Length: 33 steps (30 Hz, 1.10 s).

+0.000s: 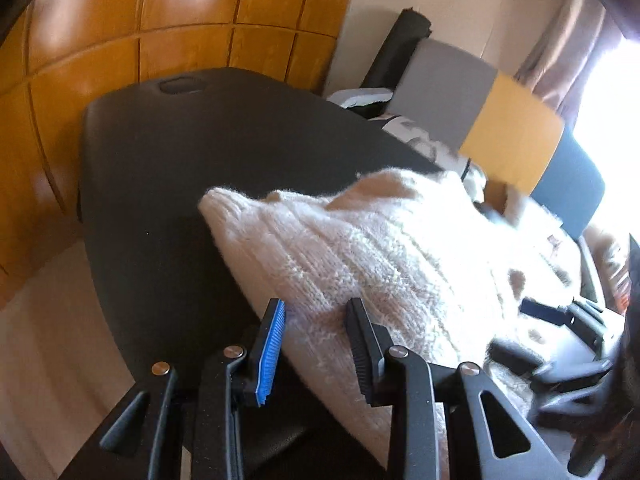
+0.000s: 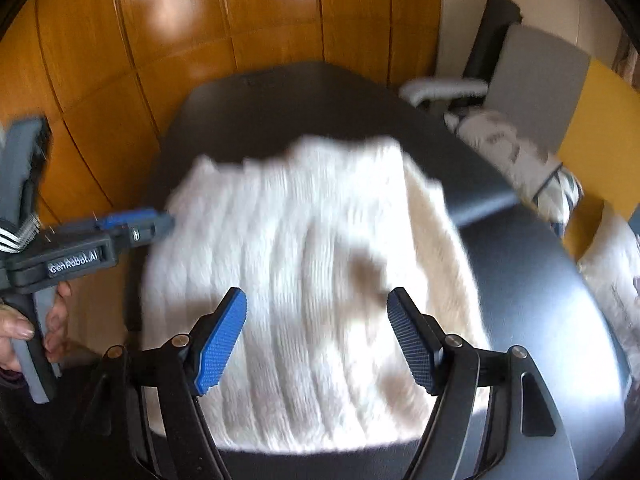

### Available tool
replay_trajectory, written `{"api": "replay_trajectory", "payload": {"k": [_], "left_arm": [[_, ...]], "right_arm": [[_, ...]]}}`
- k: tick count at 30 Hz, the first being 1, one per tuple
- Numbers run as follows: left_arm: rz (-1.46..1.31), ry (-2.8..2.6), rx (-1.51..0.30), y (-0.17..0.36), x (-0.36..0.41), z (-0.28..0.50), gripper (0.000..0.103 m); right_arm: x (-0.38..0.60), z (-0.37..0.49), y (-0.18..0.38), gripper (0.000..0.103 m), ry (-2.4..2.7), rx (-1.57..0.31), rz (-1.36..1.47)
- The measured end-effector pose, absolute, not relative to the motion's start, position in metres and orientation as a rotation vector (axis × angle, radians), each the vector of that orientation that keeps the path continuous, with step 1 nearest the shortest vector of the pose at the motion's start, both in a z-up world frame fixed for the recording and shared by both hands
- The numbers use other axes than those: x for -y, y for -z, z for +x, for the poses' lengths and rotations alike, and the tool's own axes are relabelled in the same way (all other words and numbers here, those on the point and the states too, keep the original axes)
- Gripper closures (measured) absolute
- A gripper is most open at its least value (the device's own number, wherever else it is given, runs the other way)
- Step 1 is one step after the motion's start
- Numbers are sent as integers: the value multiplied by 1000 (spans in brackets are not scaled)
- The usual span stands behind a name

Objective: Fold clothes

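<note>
- I see the cream knitted sweater (image 2: 304, 280) lying folded in a thick bundle on the dark bench (image 2: 532, 280), covering most of its middle, with one fuzzy edge near the bench's left side.
- My right gripper (image 2: 316, 336) hangs over the near part of the sweater with its jaws wide; the blue pads (image 2: 220, 340) stand apart on either side of the knit's ribs, and nothing is clamped between them.
- My left gripper (image 1: 316, 348) is at the sweater's left edge. Its jaws stand at a middling gap with a fold of the knit between them; I cannot tell whether the pads actually press on the cloth.
- From the right wrist view I see the left gripper's body coming in from the left, a hand (image 2: 24, 332) wrapped around its handle.
- Behind the bench stand wooden cabinet doors (image 2: 168, 28); to the right lie other pale clothes (image 2: 516, 152), blurred.
</note>
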<state>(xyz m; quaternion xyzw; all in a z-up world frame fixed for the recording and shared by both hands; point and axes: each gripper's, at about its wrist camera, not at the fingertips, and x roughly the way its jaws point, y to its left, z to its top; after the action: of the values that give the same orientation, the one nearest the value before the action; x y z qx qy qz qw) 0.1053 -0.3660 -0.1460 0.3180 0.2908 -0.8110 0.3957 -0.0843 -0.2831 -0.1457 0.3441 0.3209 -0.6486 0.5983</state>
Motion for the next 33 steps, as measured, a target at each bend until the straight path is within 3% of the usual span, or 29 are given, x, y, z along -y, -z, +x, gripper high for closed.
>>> {"api": "replay_trajectory", "payload": {"k": [3, 11, 16, 28, 33], "left_arm": [[808, 2050, -726, 142, 365, 105, 71], [775, 2096, -705, 129, 330, 113, 71], [898, 2084, -597, 149, 314, 87, 65], [834, 2039, -485, 97, 320, 129, 65], [771, 2017, -488, 75, 316, 140, 64]], "right_arm": [[282, -88, 156, 26, 1502, -720, 835], [242, -80, 113, 26, 1528, -616, 745], [250, -79, 152, 26, 1558, -742, 859], [225, -67, 99, 25, 1756, -405, 818], [232, -51, 84, 25, 1841, -374, 801]]}}
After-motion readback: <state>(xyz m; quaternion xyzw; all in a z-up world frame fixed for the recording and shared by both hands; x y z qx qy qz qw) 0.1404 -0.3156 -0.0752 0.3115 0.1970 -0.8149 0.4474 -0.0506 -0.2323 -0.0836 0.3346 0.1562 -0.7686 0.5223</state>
